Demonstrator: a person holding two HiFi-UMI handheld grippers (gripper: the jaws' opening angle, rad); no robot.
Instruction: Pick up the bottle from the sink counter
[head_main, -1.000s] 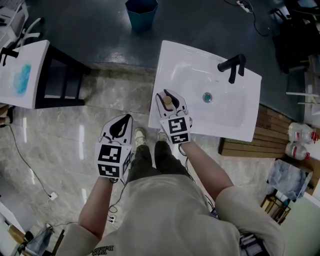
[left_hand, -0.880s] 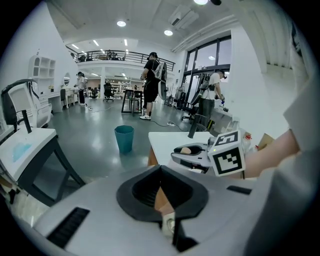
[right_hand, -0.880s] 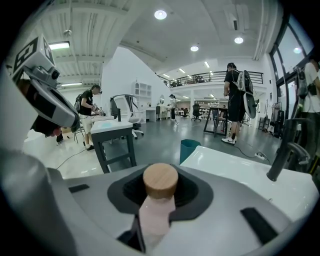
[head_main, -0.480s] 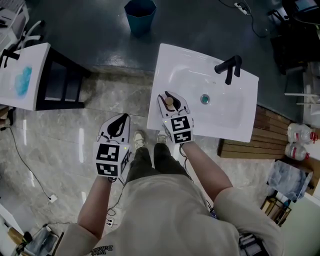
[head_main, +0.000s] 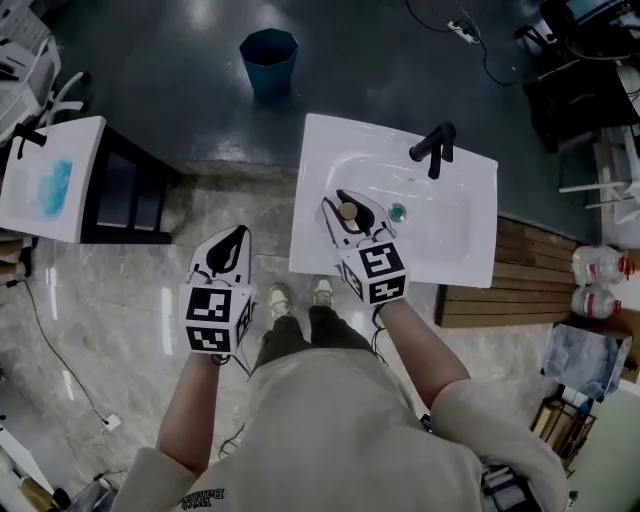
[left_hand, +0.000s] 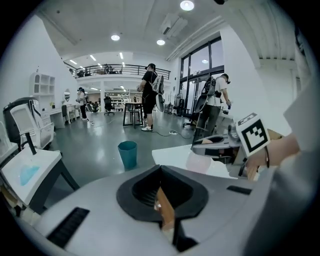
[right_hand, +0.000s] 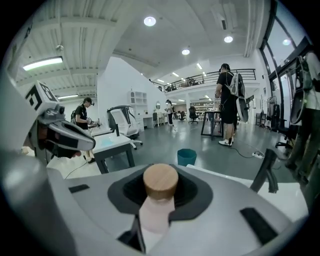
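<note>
A pale pink bottle (head_main: 348, 212) with a round wooden cap stands upright between the jaws of my right gripper (head_main: 343, 197), which is shut on its neck. In the right gripper view the bottle (right_hand: 157, 214) fills the middle, its cap on top. The gripper holds it over the left part of the white sink counter (head_main: 325, 150), close to the drain (head_main: 397, 212). Whether its base touches the counter is hidden. My left gripper (head_main: 236, 238) hangs shut and empty over the marble floor, left of the sink. The left gripper view also shows the bottle (left_hand: 200, 161) at the right.
A black faucet (head_main: 433, 150) stands at the sink's far edge. A teal bin (head_main: 268, 48) sits on the dark floor beyond. A white table (head_main: 50, 180) stands far left. A wooden pallet (head_main: 530, 280) and plastic jugs (head_main: 598, 265) lie at the right.
My right gripper with the bottle now stands nearer the drain than before. The left gripper has hardly moved.
</note>
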